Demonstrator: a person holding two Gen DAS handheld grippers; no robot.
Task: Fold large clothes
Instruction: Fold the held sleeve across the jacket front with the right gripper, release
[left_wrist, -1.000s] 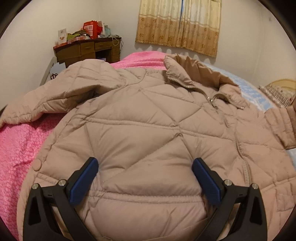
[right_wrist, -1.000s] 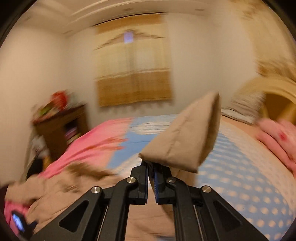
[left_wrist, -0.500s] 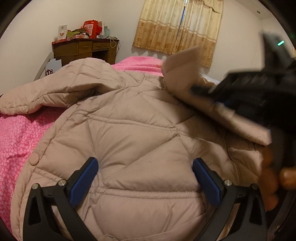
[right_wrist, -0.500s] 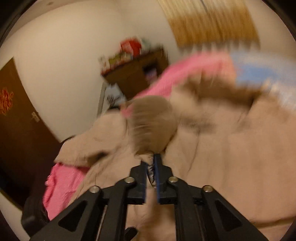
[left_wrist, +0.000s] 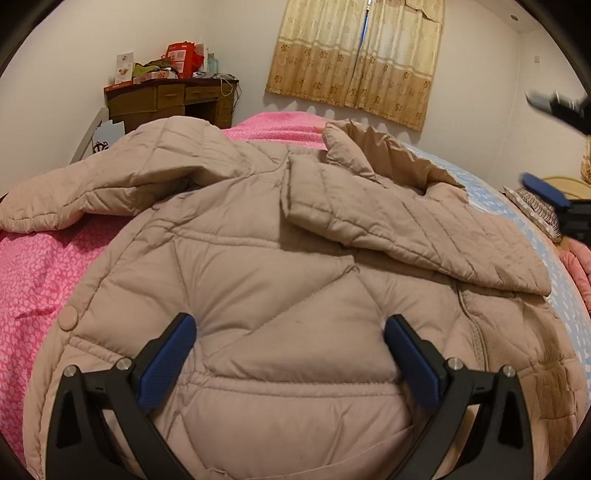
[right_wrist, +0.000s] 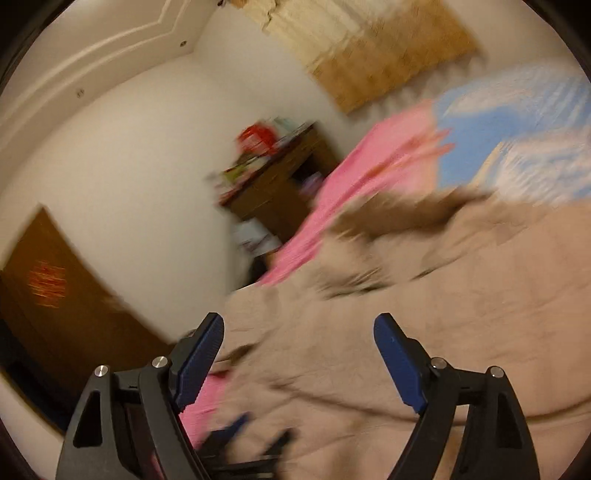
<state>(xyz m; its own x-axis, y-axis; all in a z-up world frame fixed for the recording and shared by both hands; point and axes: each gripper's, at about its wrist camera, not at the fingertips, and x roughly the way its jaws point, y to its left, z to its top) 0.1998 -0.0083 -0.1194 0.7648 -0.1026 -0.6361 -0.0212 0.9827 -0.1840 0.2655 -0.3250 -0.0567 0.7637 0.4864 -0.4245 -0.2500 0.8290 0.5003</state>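
The puffy coat (left_wrist: 280, 295) lies on the bed (left_wrist: 33, 266). One sleeve (left_wrist: 402, 221) is folded across its front. The left gripper (left_wrist: 290, 341) sits over the coat, jaws wide apart. The right gripper (right_wrist: 299, 354) has its jaws wide apart too, holding nothing.

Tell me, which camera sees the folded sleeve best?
The left wrist view: the sleeve lies sharp and whole across the jacket. The right wrist view is motion-blurred; the jacket is a beige smear, and the sleeve can't be picked out.
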